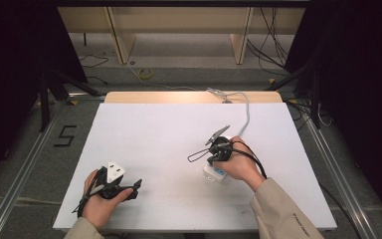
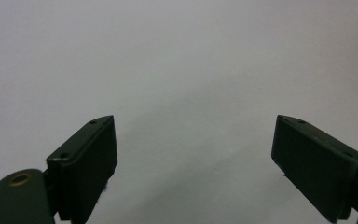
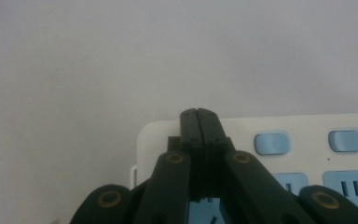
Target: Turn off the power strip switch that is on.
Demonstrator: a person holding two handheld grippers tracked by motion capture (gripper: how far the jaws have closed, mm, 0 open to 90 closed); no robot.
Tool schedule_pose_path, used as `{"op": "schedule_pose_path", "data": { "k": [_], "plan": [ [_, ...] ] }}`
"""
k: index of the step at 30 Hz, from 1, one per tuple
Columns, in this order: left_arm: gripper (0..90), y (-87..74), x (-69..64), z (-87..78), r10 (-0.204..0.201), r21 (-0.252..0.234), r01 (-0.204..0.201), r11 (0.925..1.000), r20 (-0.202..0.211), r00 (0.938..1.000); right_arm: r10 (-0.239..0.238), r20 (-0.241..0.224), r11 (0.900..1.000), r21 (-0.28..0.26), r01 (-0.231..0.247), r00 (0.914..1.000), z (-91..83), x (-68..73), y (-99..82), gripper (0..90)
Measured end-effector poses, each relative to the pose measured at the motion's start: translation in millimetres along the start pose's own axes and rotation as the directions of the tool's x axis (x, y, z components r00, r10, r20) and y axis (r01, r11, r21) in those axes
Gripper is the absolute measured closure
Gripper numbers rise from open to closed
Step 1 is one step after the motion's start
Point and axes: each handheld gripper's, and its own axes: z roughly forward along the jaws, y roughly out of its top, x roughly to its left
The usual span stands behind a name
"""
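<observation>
A white power strip point(image 3: 307, 128) with pale blue switches point(image 3: 271, 143) and blue sockets lies on the white table point(image 1: 169, 134). In the high view the power strip point(image 1: 214, 175) peeks out under the person's right hand. My right gripper point(image 3: 199, 113) hovers over the strip's end with its jaws pressed together and nothing between them. This right gripper point(image 1: 218, 152) sits right of the table's middle. My left gripper point(image 2: 196, 122) stands open over bare table, empty. In the high view the left gripper point(image 1: 133, 188) rests near the front left.
A white cable point(image 1: 246, 112) runs from the power strip to the table's far edge. A wooden strip point(image 1: 189, 96) borders the far side. Dark stands and loose cables point(image 1: 273, 45) lie on the floor beyond.
</observation>
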Motion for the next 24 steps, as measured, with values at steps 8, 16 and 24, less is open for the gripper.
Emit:
{"op": "schedule_pose_path", "data": {
  "k": [8,16,24],
  "plan": [
    [13.8,0.1,-0.3,0.1,0.0,-0.001,0.0,1.0,-0.001,1.0,0.02,-0.014,0.9998,-0.005,-0.02,0.9997,0.1,-2.3,-1.1,90.0],
    [13.8,0.2,-0.4,0.2,0.001,-0.002,-0.001,1.0,-0.001,1.0,0.047,-0.016,0.9988,-0.008,-0.047,0.9988,0.1,-2.3,-1.8,90.0],
    [13.8,0.3,-0.6,0.3,0.002,-0.002,-0.002,1.0,-0.001,1.0,0.042,-0.007,0.9991,-0.005,-0.042,0.9991,0.2,-0.9,-1.4,90.0]
  ]
}}
